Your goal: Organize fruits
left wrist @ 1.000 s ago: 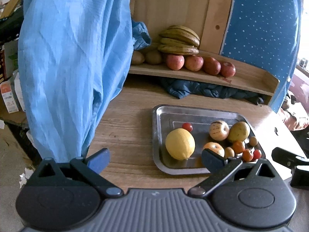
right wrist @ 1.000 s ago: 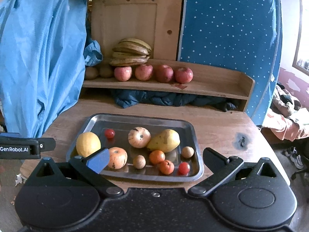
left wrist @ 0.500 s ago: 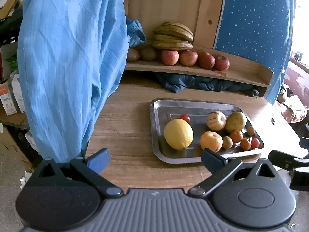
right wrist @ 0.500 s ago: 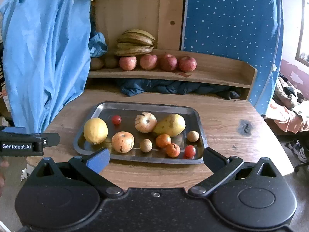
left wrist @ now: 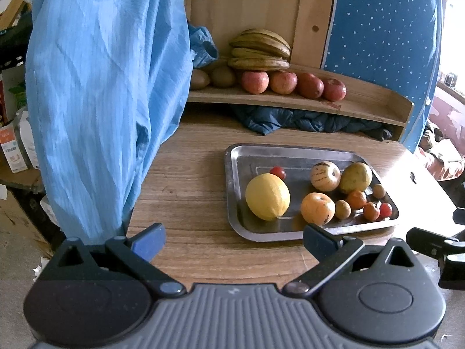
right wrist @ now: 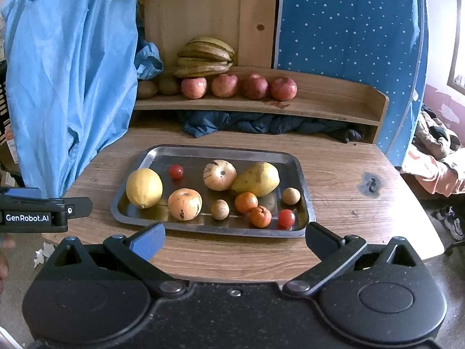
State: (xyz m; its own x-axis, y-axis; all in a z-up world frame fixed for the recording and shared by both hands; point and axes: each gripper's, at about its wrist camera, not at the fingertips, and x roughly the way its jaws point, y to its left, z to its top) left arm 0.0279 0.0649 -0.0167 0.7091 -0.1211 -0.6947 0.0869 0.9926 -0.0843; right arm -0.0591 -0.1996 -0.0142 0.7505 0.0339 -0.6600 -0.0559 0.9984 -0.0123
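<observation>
On the wooden surface [right wrist: 334, 171], a metal tray [right wrist: 303, 180] holds a yellow lemon [right wrist: 144, 187], pear [right wrist: 257, 179], small oranges and tomatoes; both the left tool [left wrist: 234, 237] and right tool [right wrist: 234, 237] hover spread, empty.

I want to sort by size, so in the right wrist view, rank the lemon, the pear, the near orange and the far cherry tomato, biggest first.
1. pear and lemon: look about alike, no clear winner
2. near orange
3. far cherry tomato: plainly smallest, though it sits farther back in the tray
</observation>
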